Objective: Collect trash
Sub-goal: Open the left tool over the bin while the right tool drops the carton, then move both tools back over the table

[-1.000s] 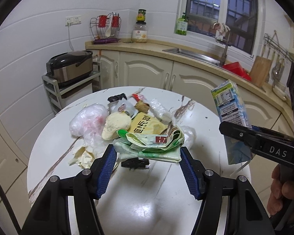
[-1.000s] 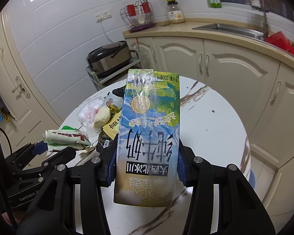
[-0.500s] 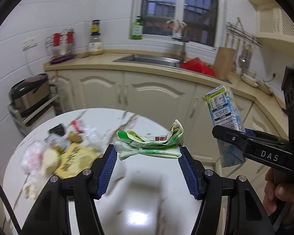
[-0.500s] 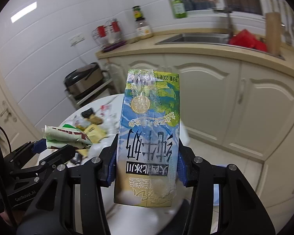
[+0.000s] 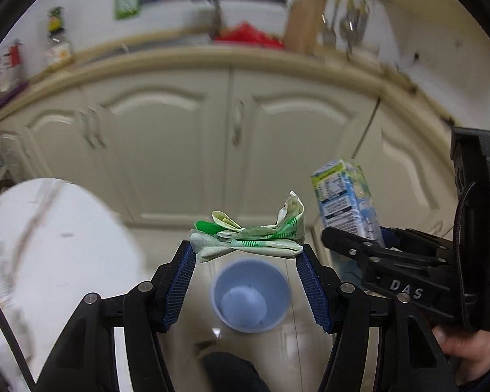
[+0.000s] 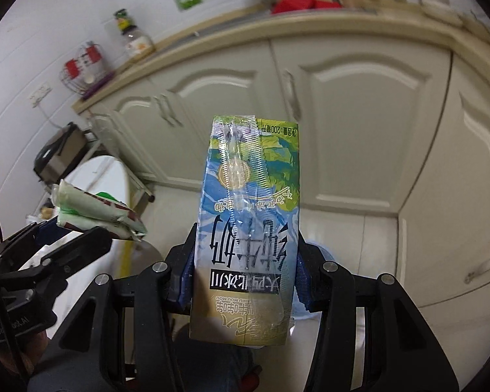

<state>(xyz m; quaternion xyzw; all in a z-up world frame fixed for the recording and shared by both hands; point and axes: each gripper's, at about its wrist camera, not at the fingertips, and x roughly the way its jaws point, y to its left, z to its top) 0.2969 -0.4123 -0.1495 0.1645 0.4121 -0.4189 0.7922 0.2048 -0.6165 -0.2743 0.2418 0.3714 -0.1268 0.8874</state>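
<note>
The milk carton (image 6: 248, 228), printed "200" and Chinese characters, sits clamped in the right gripper (image 6: 245, 277) above the blue bin (image 5: 251, 295). The left gripper (image 5: 246, 258), directly over that bin, grips a crumpled green-and-white wrapper (image 5: 248, 238). The bin's inside looks bare.

cream cabinets (image 5: 166, 150), round table (image 5: 49, 245), rice cooker (image 6: 60, 156)
</note>
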